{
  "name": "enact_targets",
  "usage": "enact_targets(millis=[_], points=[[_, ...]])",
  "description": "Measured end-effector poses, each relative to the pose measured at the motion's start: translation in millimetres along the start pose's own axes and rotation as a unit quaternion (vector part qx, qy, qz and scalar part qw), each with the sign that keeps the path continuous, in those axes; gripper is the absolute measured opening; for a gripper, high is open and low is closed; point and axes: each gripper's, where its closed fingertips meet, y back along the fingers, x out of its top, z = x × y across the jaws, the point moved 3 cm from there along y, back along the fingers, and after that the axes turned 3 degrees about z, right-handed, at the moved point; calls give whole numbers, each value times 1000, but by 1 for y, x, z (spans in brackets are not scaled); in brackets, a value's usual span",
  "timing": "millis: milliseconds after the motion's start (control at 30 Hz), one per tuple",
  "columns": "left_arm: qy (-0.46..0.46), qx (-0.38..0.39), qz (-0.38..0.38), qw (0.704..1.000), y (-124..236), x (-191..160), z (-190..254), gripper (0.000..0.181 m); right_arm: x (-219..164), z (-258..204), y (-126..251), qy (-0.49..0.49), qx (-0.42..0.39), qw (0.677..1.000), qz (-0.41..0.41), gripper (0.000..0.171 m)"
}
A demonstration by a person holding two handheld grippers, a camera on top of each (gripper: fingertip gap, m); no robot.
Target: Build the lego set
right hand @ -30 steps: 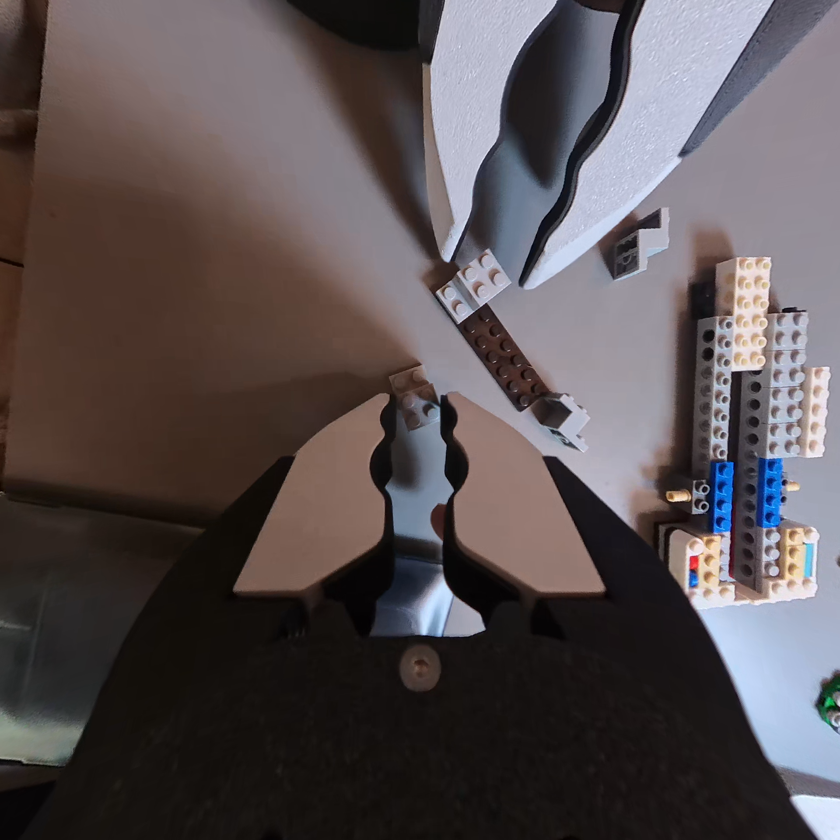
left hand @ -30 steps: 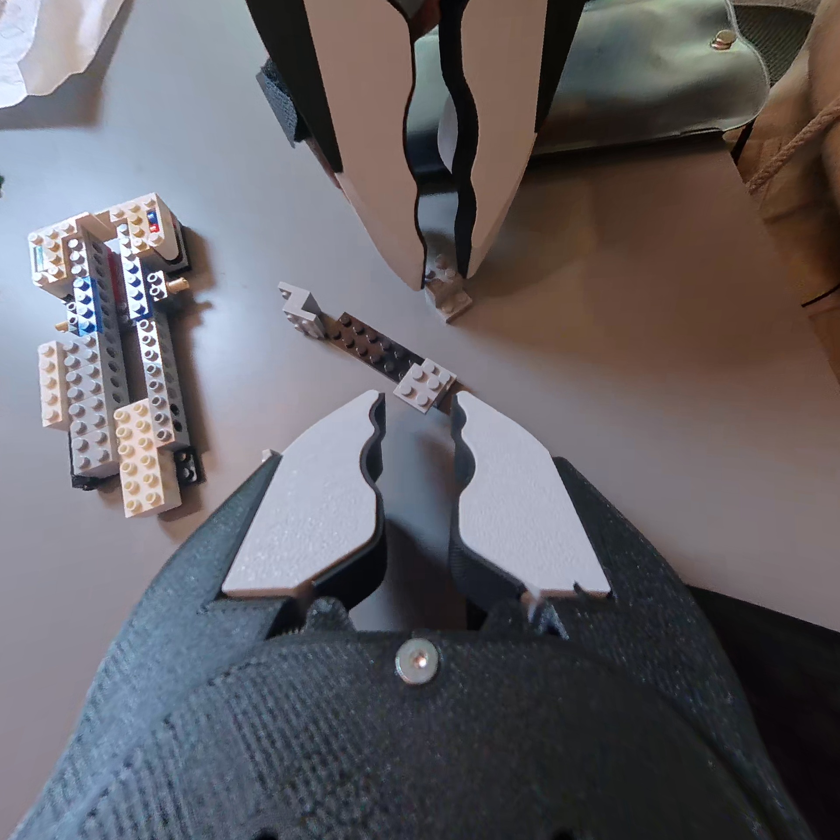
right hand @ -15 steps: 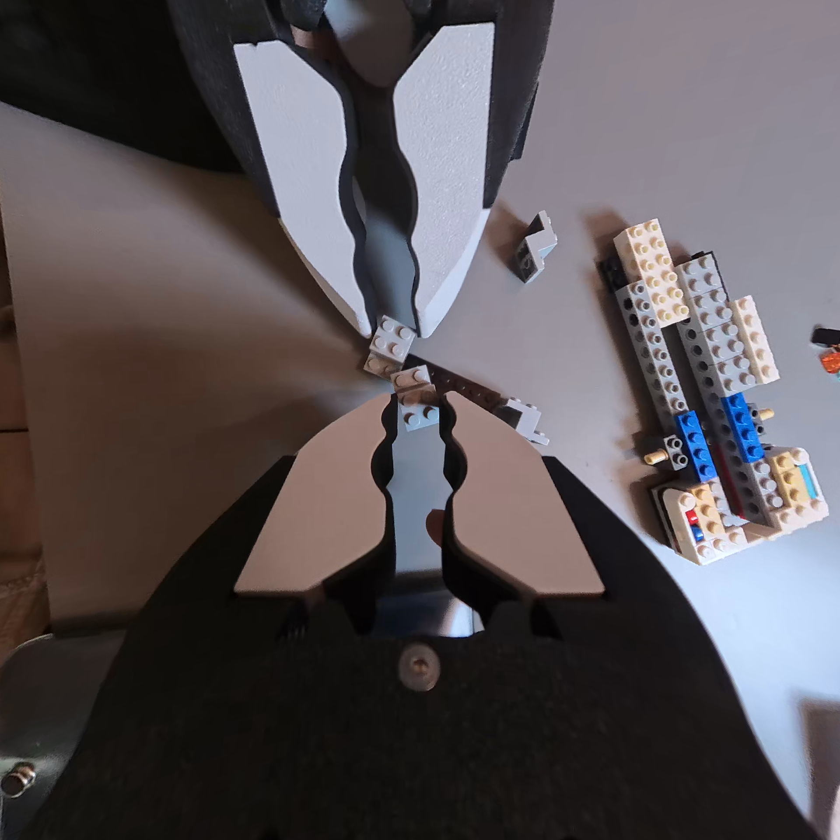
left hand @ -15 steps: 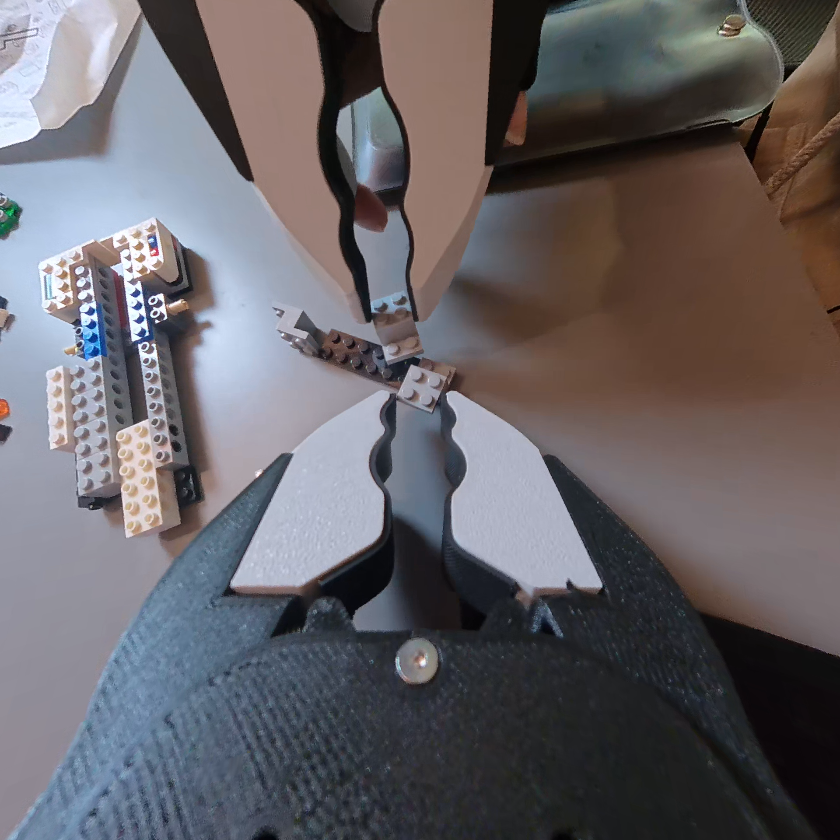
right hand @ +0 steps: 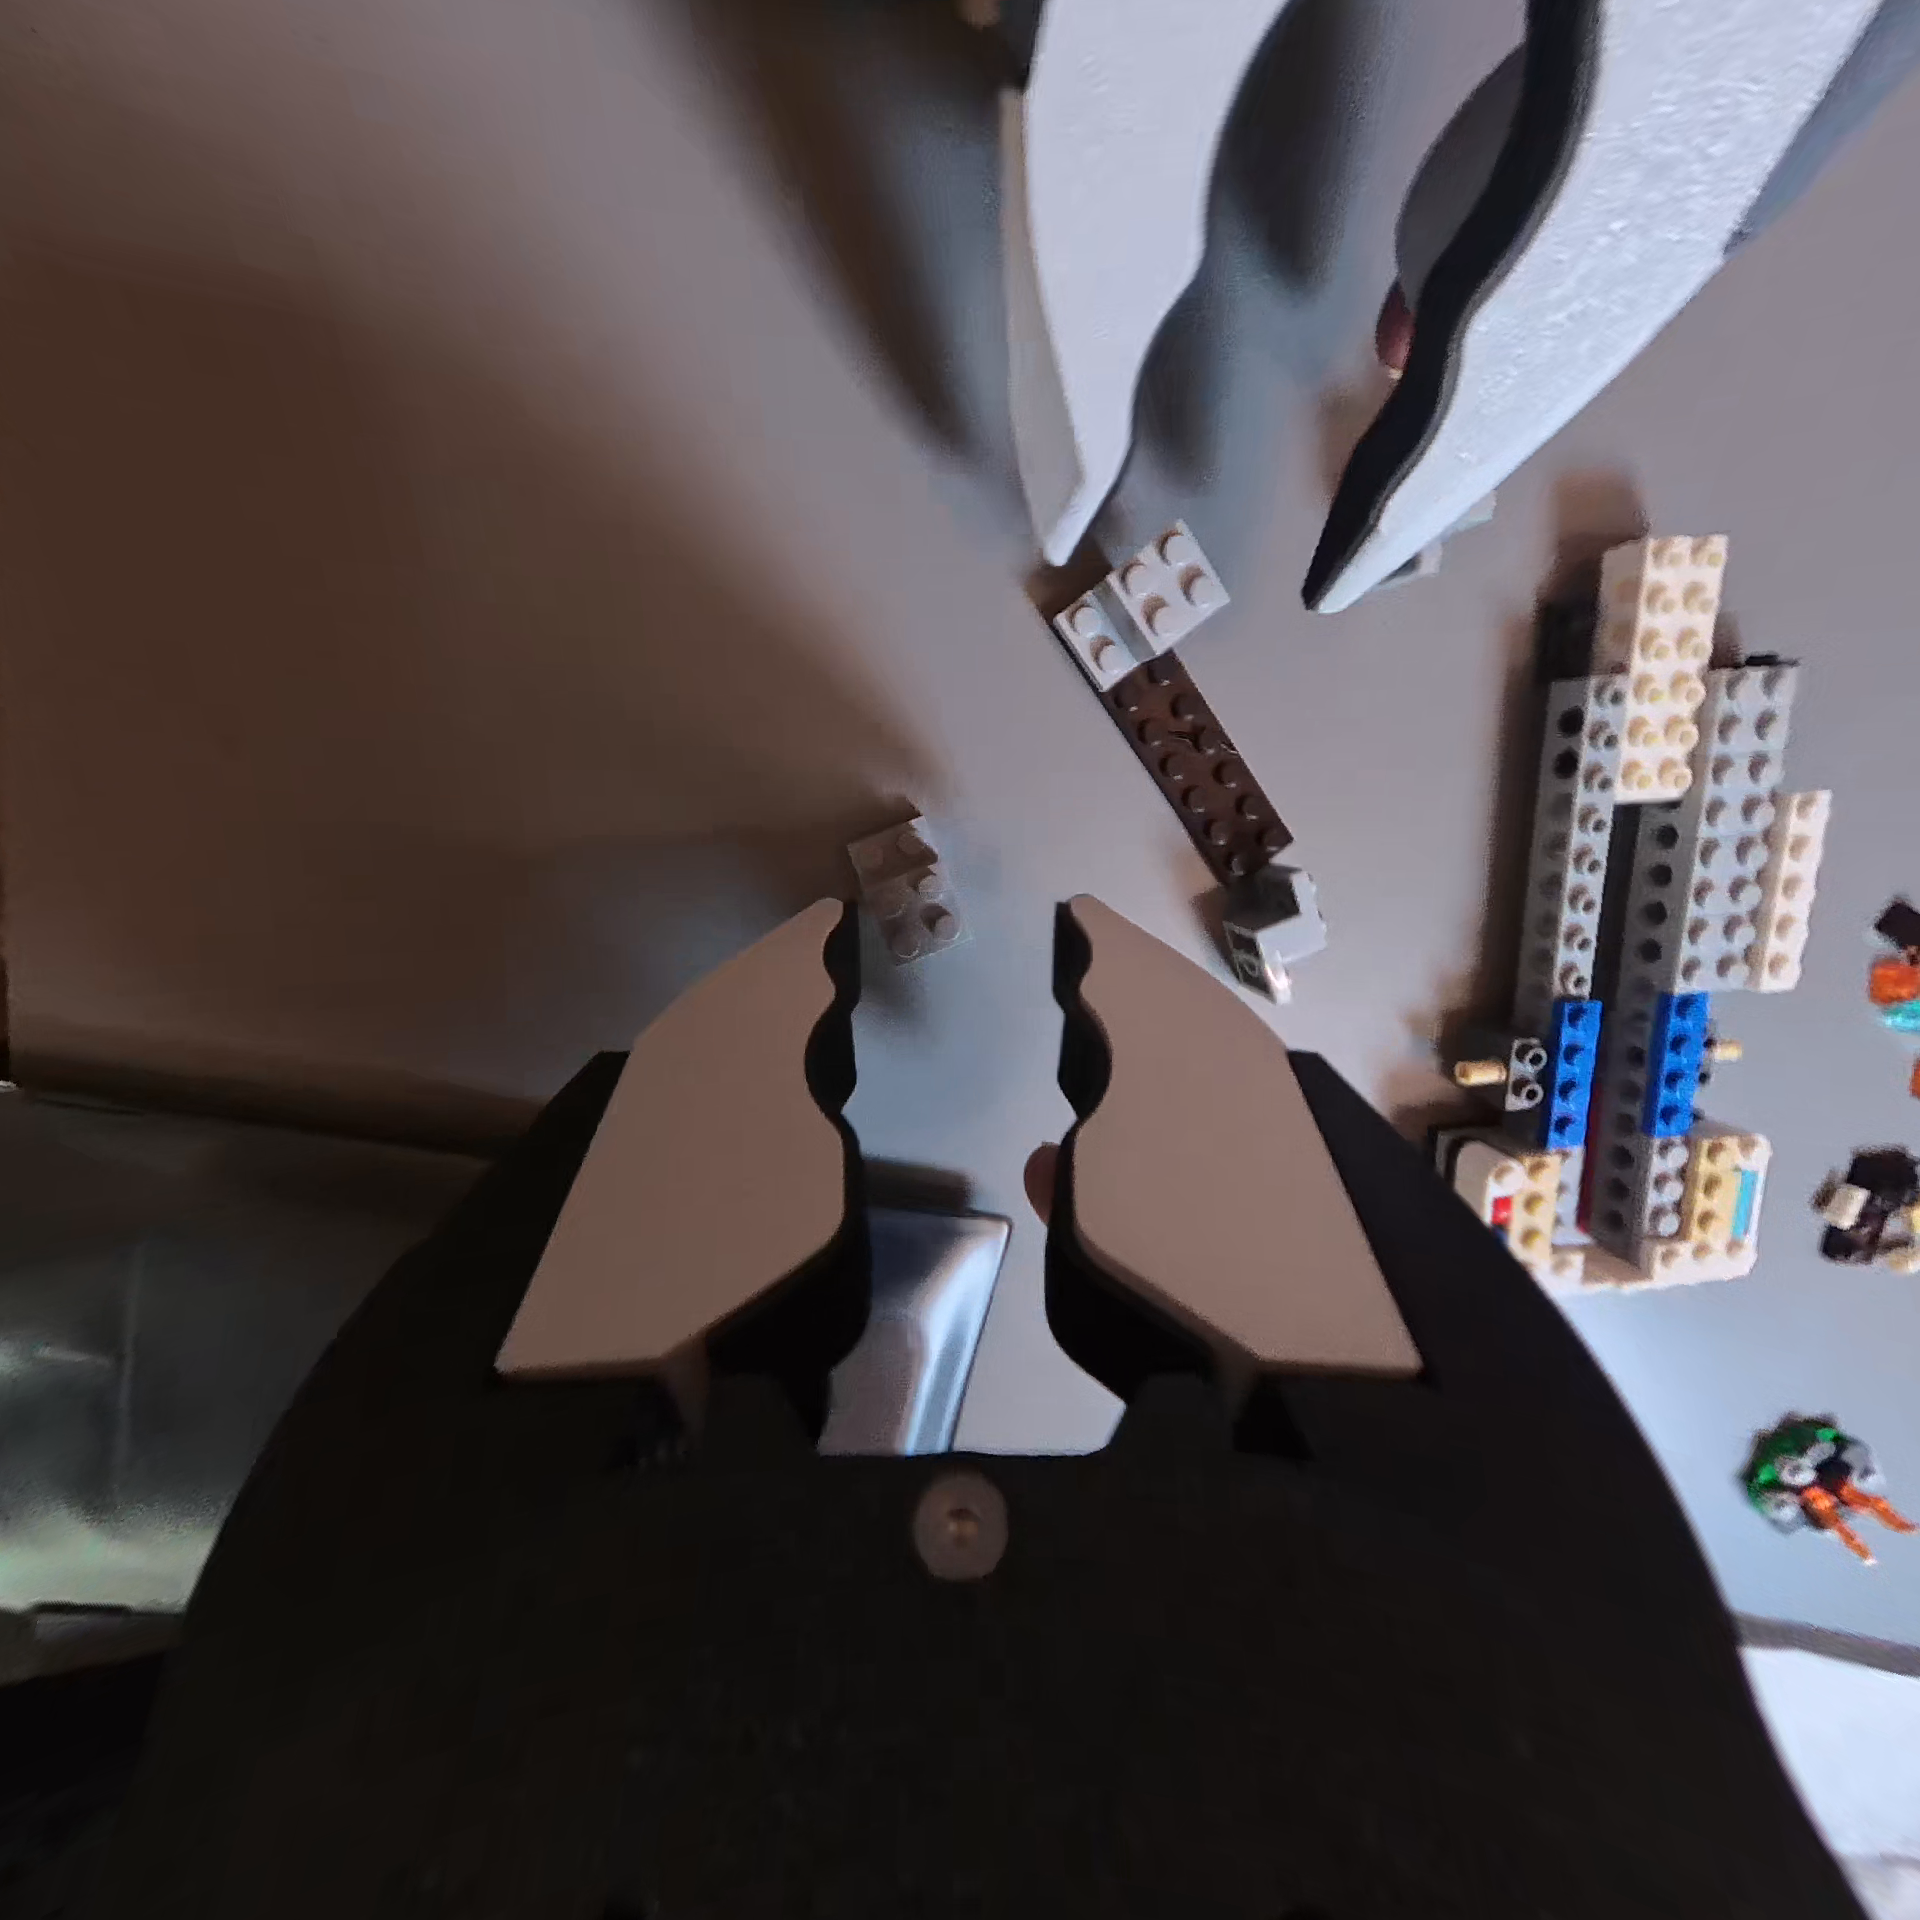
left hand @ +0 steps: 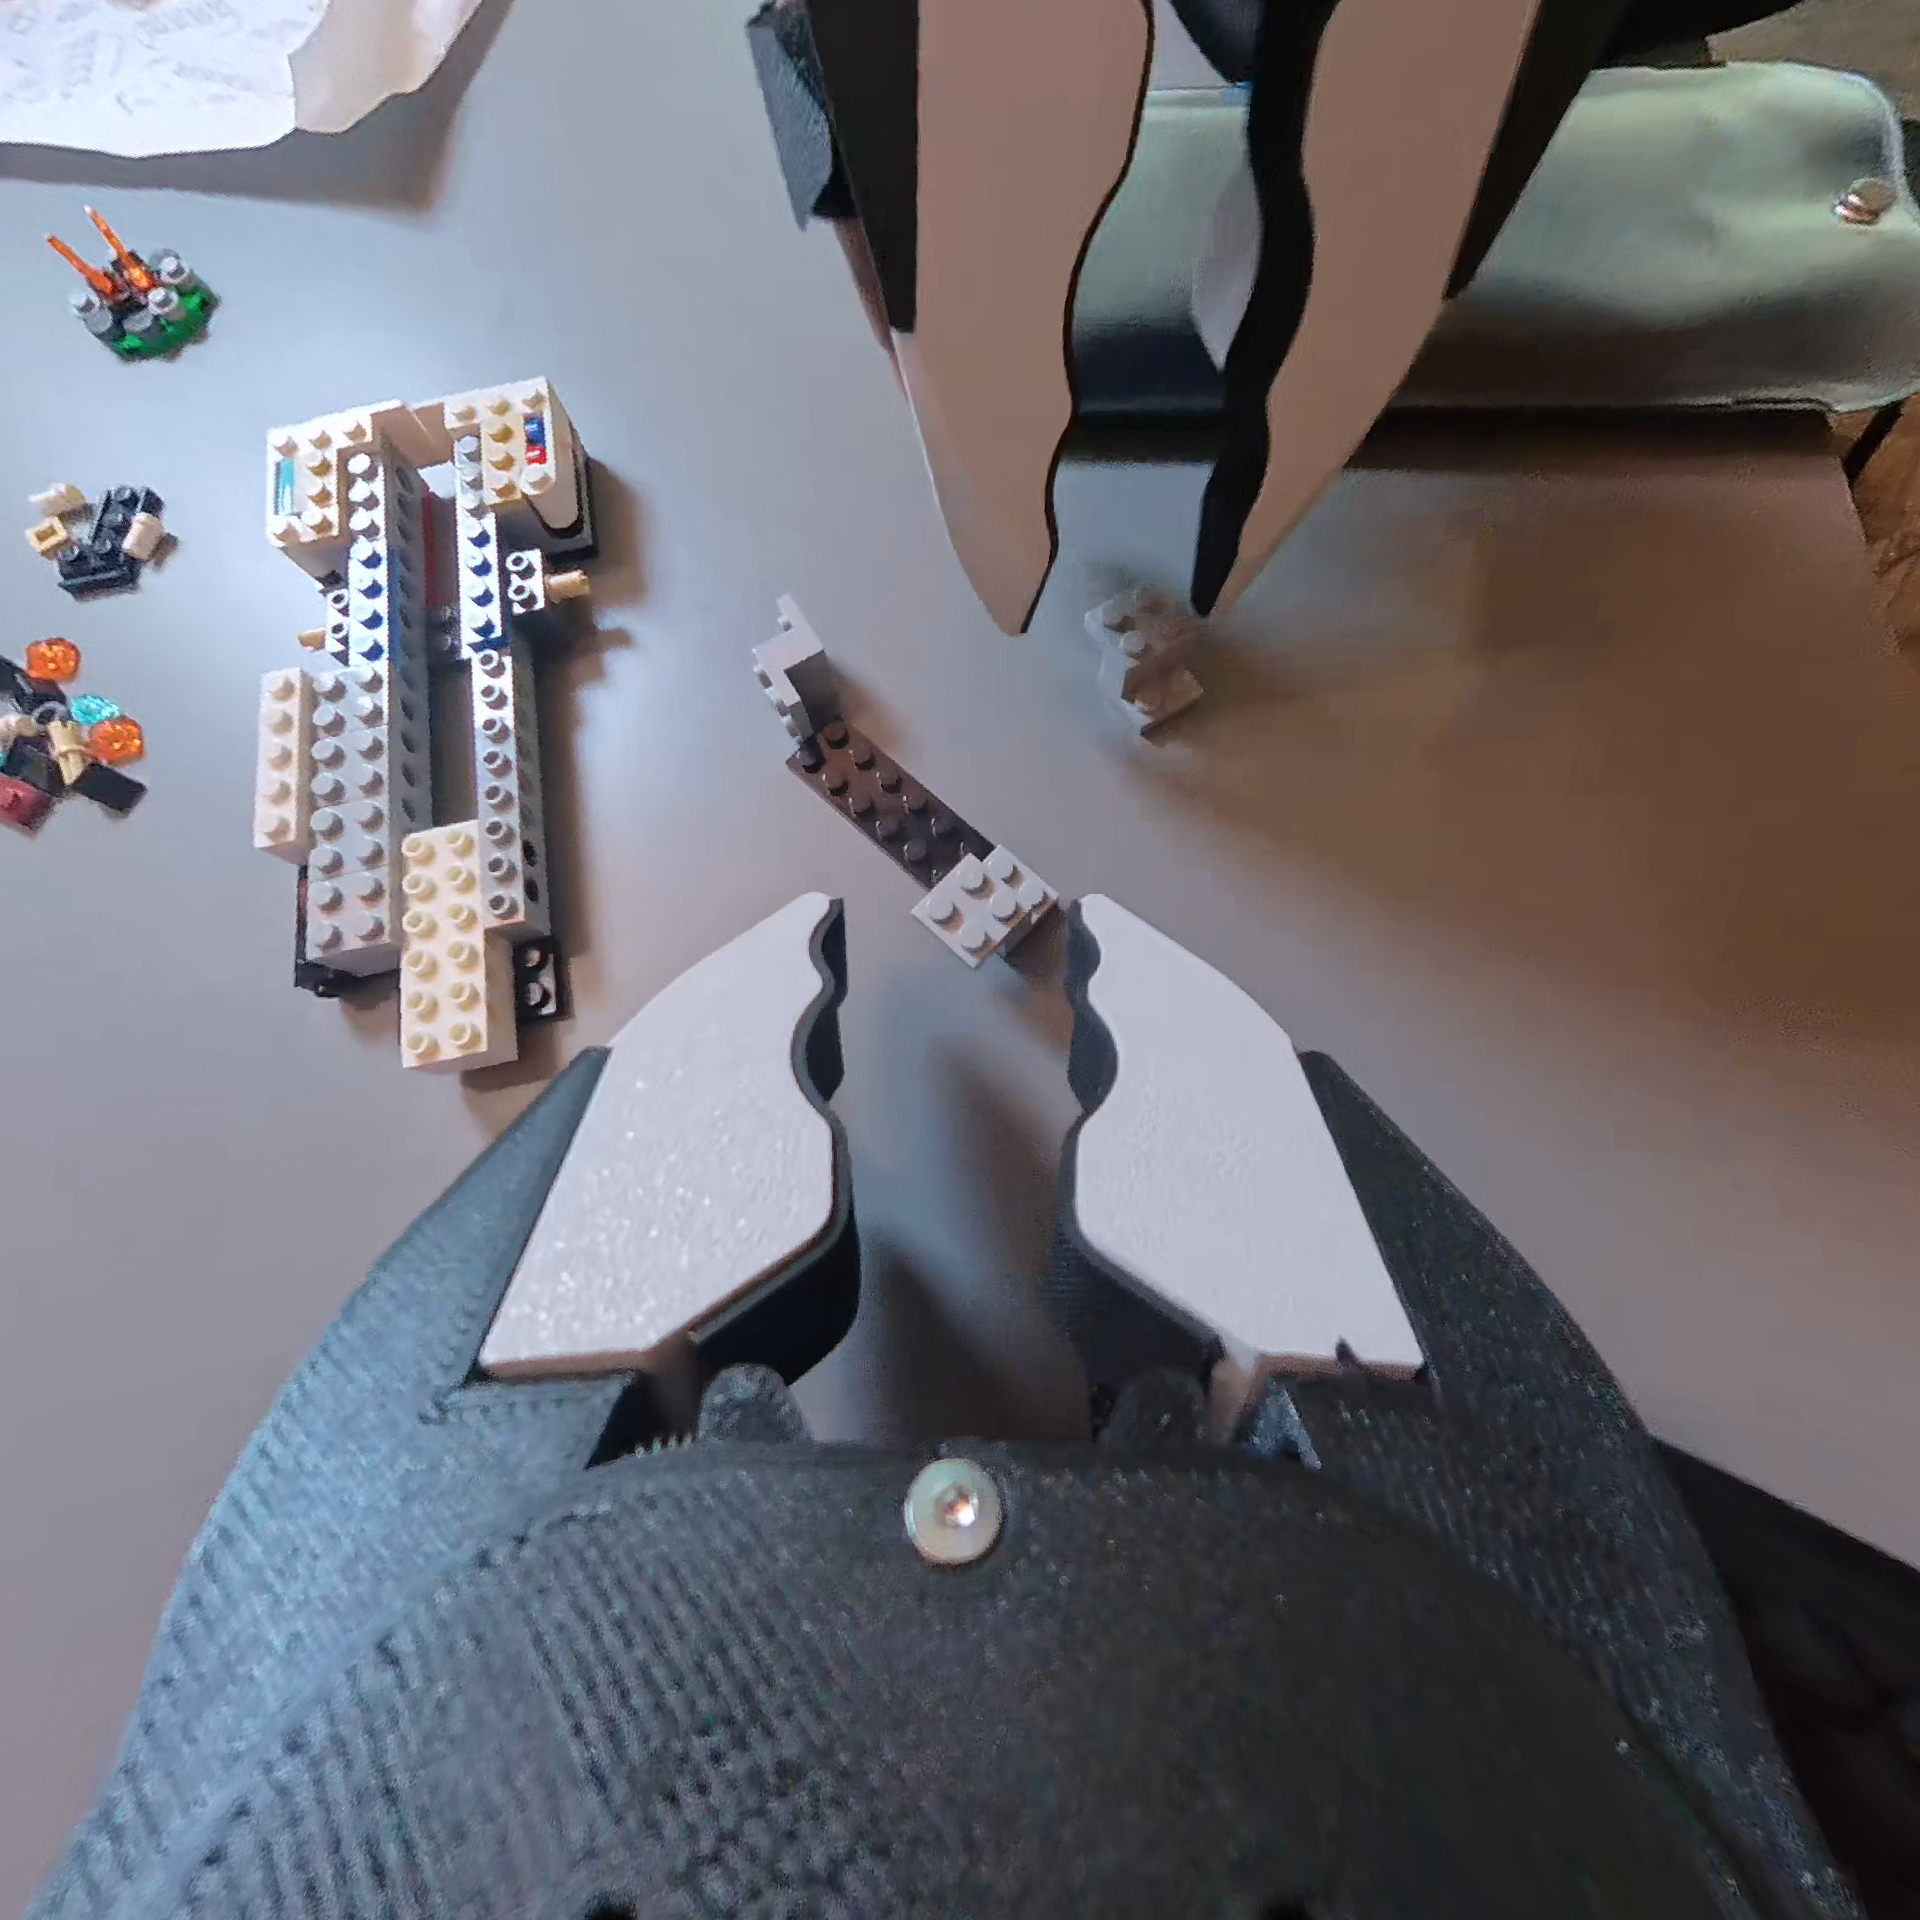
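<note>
A dark brown plate lies on the grey table, with a grey 2x2 brick on its near end and a grey bracket at its far end. My left gripper is open and empty, its tips either side of the 2x2 brick. My right gripper is open and empty. A small grey stepped piece lies loose on the table by its left fingertip, apart from the plate. The same piece shows in the left wrist view under the right gripper.
A long grey, tan and blue build lies left of the plate; it also shows in the right wrist view. Small loose parts and a green and orange bit lie beyond it. A paper sheet and a grey pouch lie at the back. The gap from one gripper's tips to the other's is roughly 7 centimetres.
The right gripper has opened and pulled back from the plate; the small grey piece it held now lies on the table. The left gripper has opened wider.
</note>
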Motion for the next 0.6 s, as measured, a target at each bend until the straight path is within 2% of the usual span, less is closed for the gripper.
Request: enact_targets(millis=[100,233,400,600], points=[[44,12,-8,999,0,3,-1,43,-1,3,10,-104,-23,994,23,37],[80,21,-35,996,1,2,1,37,-3,-18,11,-285,-3,957,61,38],[87,10,-63,994,-4,-4,8,32,-7,-23,3,-325,-24,943,64,37],[80,20,-48,995,-8,-2,4,25,-4,-11,-8,-297,-28,954,43,27]])
